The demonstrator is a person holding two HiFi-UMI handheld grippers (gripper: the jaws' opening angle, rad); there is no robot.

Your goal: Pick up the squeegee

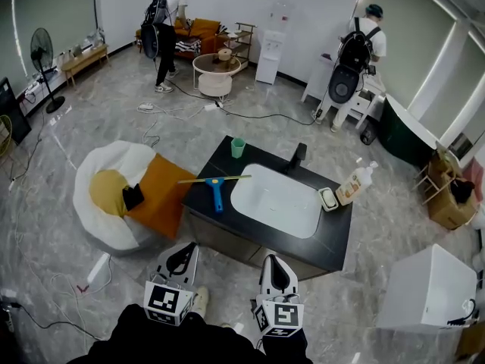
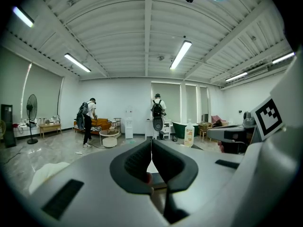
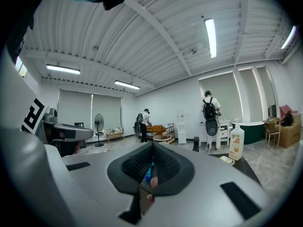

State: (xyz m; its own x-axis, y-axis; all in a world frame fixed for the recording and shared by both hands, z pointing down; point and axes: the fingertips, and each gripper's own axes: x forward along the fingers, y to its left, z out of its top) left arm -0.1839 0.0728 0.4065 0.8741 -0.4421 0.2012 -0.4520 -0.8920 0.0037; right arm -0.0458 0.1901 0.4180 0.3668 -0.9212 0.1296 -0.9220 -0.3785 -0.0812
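Short of black sink counter (image 1: pixel 337 230), poised with left gripper (image 1: pixel 182 252), right gripper (image 1: pixel 274 264) pressed together, empty; next, likely reaching, spreading for blue-handled squeegee (image 1: pixel 217 191).

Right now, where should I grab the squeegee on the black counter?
Grab the squeegee by its blue handle, coming from the near edge of the counter. The handle points toward that edge and looks chunky, so closing jaws can pinch its two sides. The long blade lies flat and thin crosswise, probably too hard to pinch.
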